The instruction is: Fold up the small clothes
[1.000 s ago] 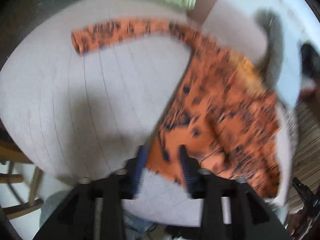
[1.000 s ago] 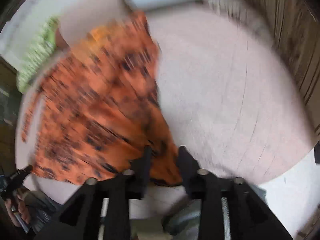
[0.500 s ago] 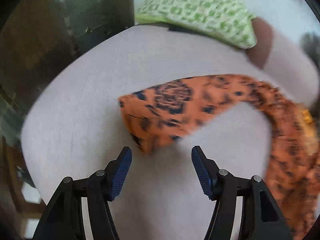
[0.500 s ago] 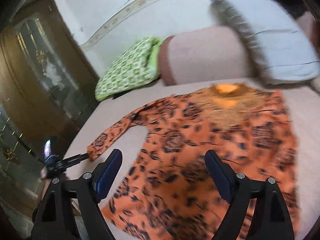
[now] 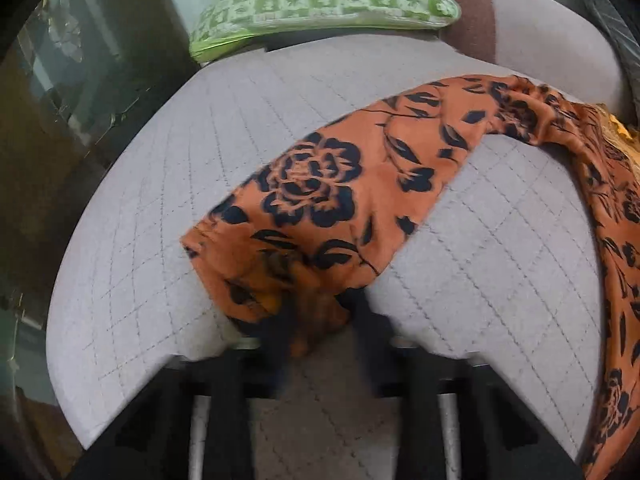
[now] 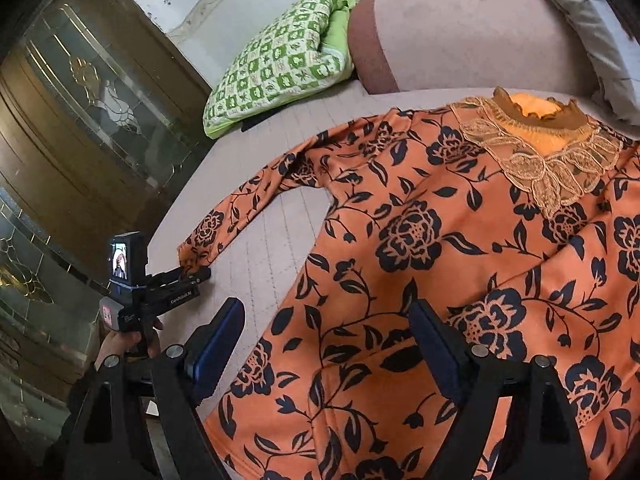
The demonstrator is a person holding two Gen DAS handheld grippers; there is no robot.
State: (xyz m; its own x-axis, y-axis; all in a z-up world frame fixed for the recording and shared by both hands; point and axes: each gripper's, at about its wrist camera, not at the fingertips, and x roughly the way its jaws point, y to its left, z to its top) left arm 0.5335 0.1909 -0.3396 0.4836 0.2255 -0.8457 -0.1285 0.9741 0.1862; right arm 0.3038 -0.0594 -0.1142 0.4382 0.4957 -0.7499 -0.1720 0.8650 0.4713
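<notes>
My left gripper point(image 5: 320, 320) pinches the cuff of the orange black-flowered long-sleeved top point(image 6: 440, 240), which lies flat on the grey quilted bed point(image 5: 160, 200). My right gripper point(image 6: 326, 344) hovers wide open over its hem, holding nothing.

The shirt point(image 6: 460, 248) lies flat on the bed point(image 6: 276, 232), filling the right and lower part of the right wrist frame. Its sleeve point(image 6: 248, 204) reaches out to the left. The left gripper point(image 6: 188, 274) touches the sleeve end at middle left. A pillow point(image 6: 276, 72) sits behind, upper middle, beside a cushion point(image 6: 460, 32) on its right.
</notes>
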